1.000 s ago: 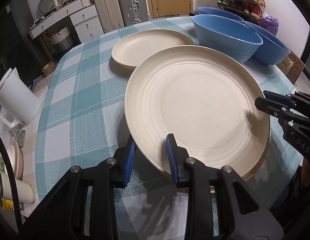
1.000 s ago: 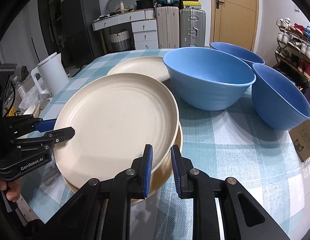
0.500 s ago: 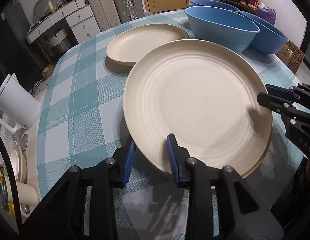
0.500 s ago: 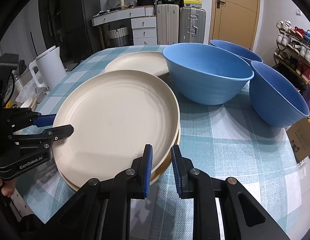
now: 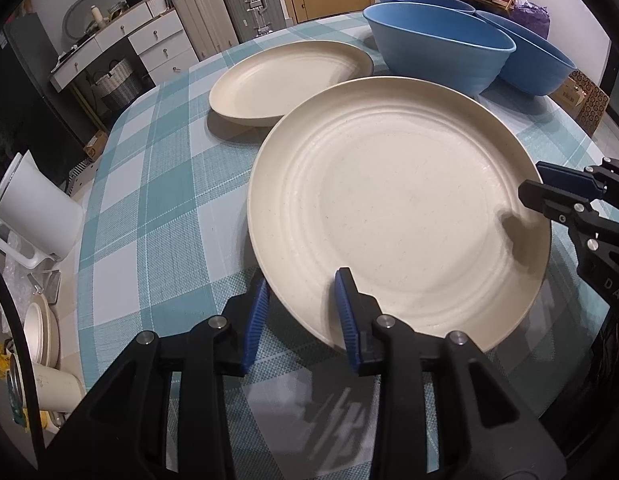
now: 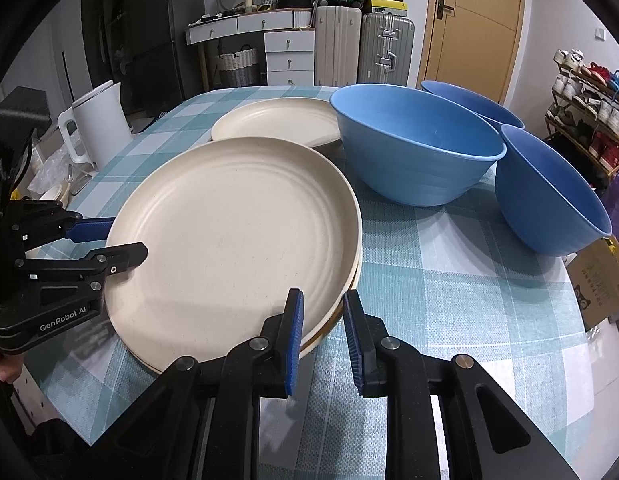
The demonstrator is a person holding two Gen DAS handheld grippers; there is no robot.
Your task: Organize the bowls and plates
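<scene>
Comparing this moment with a second ago, the top plate (image 5: 397, 216) has come down. The gap along its edge at the right gripper (image 6: 321, 332) has narrowed, and it now lies almost flush on the plate beneath (image 6: 351, 280), whose rim shows as a thin crescent just ahead of the right jaws. The crescent means the top plate sits slightly off-centre, shifted toward the left gripper (image 5: 301, 312).

Jaws: the right pair is pressed onto the top plate's rim. The left pair straddles the opposite rim, one finger above and one below, a shade wider than before — whether its pads are pressing cannot be told.

Judgement: the stacking step is all but done. What remains here is to let go on both sides, perhaps after nudging the plate toward the right jaws to square the stack.

Orientation: the top plate lies face up and near level on the counter (image 5: 149, 200), spanning from one pair of jaws to the other. Being round, it has no long axis.

Outstanding: a single plate (image 5: 285, 76) lies beyond the stack, well ahead of the left jaws. Three blue bowls — the near bowl (image 6: 417, 148), the right-hand bowl (image 6: 549, 196) and the far bowl (image 6: 469, 100) — stand un-nested ahead of the right jaws.
</scene>
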